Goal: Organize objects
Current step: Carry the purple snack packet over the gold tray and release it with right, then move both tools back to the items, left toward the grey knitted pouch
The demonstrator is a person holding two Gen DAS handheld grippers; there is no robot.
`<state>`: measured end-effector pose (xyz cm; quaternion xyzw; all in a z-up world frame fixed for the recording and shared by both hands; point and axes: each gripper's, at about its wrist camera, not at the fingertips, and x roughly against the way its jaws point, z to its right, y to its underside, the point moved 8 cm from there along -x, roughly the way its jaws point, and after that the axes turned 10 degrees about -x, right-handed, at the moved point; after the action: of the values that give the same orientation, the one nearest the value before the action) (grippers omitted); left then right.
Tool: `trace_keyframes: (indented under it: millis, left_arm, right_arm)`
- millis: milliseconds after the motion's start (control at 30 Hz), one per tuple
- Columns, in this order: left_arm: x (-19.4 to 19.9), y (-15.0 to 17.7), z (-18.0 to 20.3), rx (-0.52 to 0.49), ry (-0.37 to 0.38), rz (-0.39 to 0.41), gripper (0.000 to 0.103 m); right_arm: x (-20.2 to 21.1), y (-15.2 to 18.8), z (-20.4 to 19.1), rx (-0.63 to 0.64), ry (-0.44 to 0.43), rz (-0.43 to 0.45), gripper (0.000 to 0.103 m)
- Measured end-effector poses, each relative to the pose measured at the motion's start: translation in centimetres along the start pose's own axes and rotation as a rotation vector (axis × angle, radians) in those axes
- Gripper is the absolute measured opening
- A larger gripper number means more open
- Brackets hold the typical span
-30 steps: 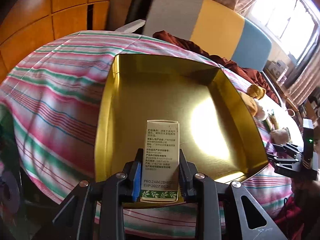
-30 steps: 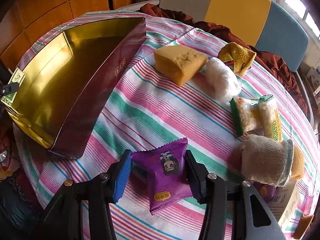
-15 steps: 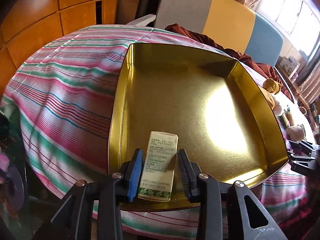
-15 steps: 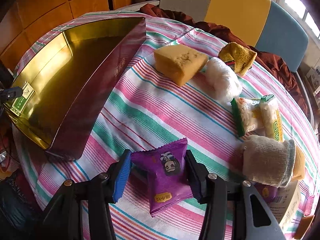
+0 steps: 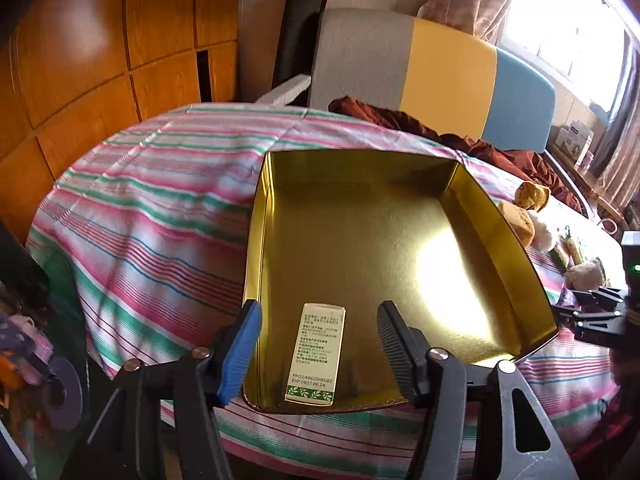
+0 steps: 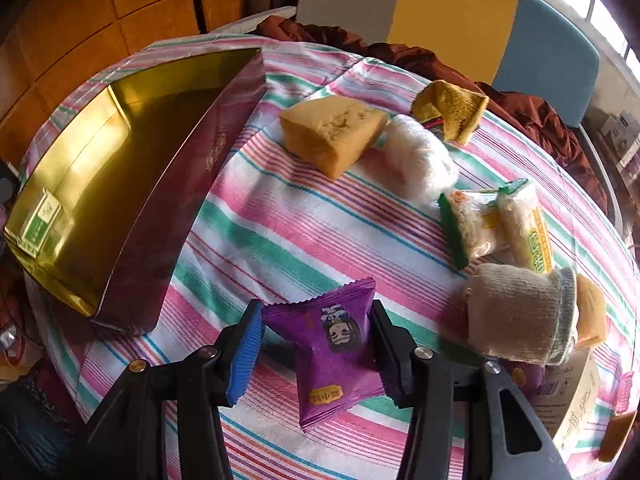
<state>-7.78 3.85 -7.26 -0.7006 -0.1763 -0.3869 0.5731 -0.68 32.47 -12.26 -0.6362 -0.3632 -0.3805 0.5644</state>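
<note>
— Where's the little carton now?

— Lying flat in the gold tray (image 5: pixel 360 240), near its front edge. The small box (image 5: pixel 316 354) sits between the left gripper (image 5: pixel 318 346) pads but clear of both — the jaws have just been opening and nothing is pressed.

— And the other one?

— The right gripper (image 6: pixel 316 344) is clamped on the purple snack packet (image 6: pixel 332 356), over the striped tablecloth (image 6: pixel 280 232). The yellow sponge block (image 6: pixel 332 132) and the beige sock (image 6: pixel 516 312) lie on the cloth beyond.
</note>
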Motion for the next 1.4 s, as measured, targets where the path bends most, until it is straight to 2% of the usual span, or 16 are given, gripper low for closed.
trace_keyframes:
  millis: [167, 300, 400, 500, 600, 867, 1000, 1033, 1100, 1233, 1400]
  left_arm:
    - [0.9, -0.5, 0.4, -0.01, 0.011, 0.031, 0.067]
    - [1.2, -0.5, 0.6, -0.011, 0.023, 0.044, 0.072]
    - [1.4, -0.3, 0.2, 0.011, 0.033, 0.052, 0.074]
    - [1.7, 0.0, -1.2, 0.051, 0.025, 0.062, 0.077]
    - [1.9, 0.4, -3.0, 0.092, 0.005, 0.066, 0.077]
    - [2.1, 2.8, -7.6, 0.197, -0.047, 0.048, 0.079]
    - [1.9, 3.5, -8.4, 0.226, -0.058, 0.038, 0.079]
    - [1.9, 3.5, -8.4, 0.226, -0.058, 0.039, 0.079]
    - [2.0, 3.3, -8.3, 0.221, -0.063, 0.043, 0.079]
    - [2.1, 2.9, -7.7, 0.2, -0.06, 0.045, 0.08]
    - [2.2, 2.1, -6.4, 0.16, -0.046, 0.046, 0.081]
  right_arm:
    - [4.0, -2.4, -0.3, -0.124, -0.08, 0.094, 0.052]
    - [7.2, -4.2, -5.2, -0.081, -0.149, 0.167, 0.052]
    - [7.6, -5.6, -10.5, -0.009, -0.22, 0.18, 0.052]
    - [7.3, -5.6, -15.4, 0.058, -0.27, 0.141, 0.052]
    - [5.0, -5.3, -19.8, 0.106, -0.292, 0.073, 0.052]
    - [-0.9, -3.1, -26.4, 0.176, -0.345, -0.073, 0.056]
    - [-2.0, -1.7, -27.9, 0.168, -0.43, -0.144, 0.061]
    - [-2.2, -1.6, -27.9, 0.168, -0.434, -0.146, 0.064]
    - [-2.1, -1.5, -27.6, 0.161, -0.431, -0.141, 0.065]
    - [-0.8, -2.0, -26.0, 0.141, -0.409, -0.083, 0.066]
    - [1.6, -2.6, -23.0, 0.142, -0.317, 0.026, 0.075]
